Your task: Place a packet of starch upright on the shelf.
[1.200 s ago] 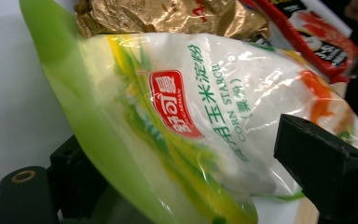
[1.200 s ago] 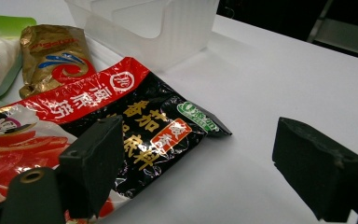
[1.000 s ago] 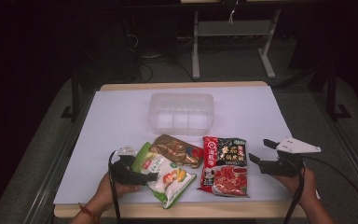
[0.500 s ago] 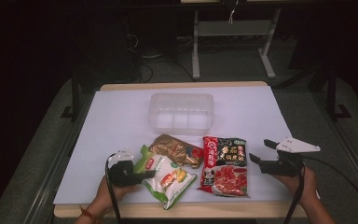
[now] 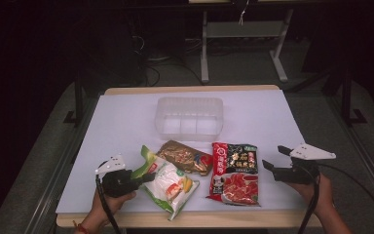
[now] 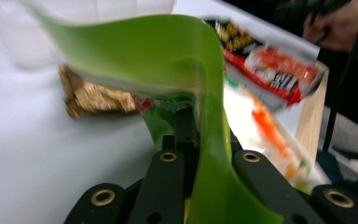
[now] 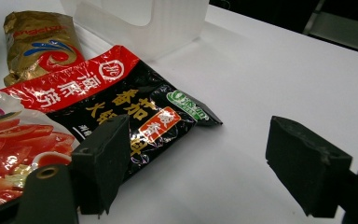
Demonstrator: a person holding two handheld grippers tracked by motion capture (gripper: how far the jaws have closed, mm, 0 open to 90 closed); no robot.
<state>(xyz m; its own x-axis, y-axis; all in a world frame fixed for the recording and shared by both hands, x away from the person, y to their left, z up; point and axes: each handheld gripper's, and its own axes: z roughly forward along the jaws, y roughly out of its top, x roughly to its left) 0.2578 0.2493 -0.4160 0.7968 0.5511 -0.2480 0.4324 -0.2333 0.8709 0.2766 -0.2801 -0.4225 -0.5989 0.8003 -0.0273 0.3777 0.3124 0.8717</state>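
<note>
A green-and-white snack packet (image 5: 170,184) lies near the table's front edge. My left gripper (image 5: 145,177) is shut on its left edge. In the left gripper view the green edge (image 6: 205,116) curls up out of the closed jaws of the left gripper (image 6: 199,140). A gold-brown packet (image 5: 184,157) lies just behind it, and a red-and-black packet (image 5: 235,171) to its right. My right gripper (image 5: 271,158) hovers open right of the red-and-black packet (image 7: 88,116). Its black pads (image 7: 105,158) stand wide apart over bare table.
A clear plastic container (image 5: 190,117) stands at the middle of the white table (image 5: 121,122), behind the packets; its wall (image 7: 140,23) shows in the right gripper view. The wooden front edge (image 5: 224,220) runs just below the packets. Dark floor and table legs lie beyond.
My left gripper has drawn slightly to the left, and the green packet's edge now bends up between its jaws. The right gripper has stayed put.
</note>
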